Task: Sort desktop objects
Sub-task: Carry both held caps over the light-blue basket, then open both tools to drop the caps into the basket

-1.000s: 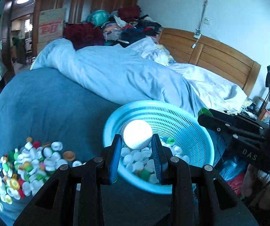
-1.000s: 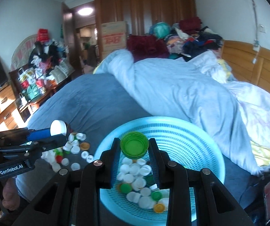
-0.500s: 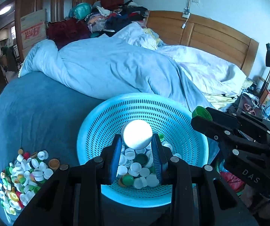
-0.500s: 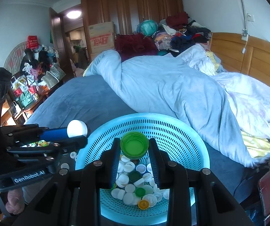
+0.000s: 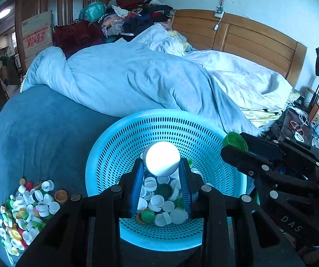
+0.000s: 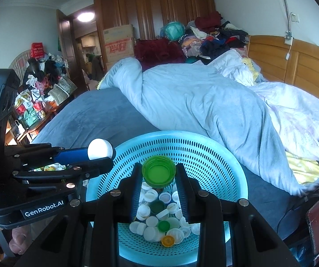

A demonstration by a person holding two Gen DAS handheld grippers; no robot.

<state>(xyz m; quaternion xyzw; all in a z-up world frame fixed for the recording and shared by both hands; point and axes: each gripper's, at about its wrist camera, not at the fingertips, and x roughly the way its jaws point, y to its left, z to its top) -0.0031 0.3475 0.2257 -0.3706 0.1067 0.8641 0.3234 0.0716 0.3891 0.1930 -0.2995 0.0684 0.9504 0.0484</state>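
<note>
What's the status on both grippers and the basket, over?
Left gripper shut on white cap. Right gripper shut on green cap. Both over blue basket, caps already inside. Nothing in the way.

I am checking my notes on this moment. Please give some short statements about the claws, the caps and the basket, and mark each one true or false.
1. The left claw holds a white cap. True.
2. The right claw holds a red cap. False: it holds a green cap.
3. The blue basket is empty. False: many caps lie in it.
4. Loose caps lie on the bed beside the basket. True.
5. Both claws are over the basket. True.
</note>
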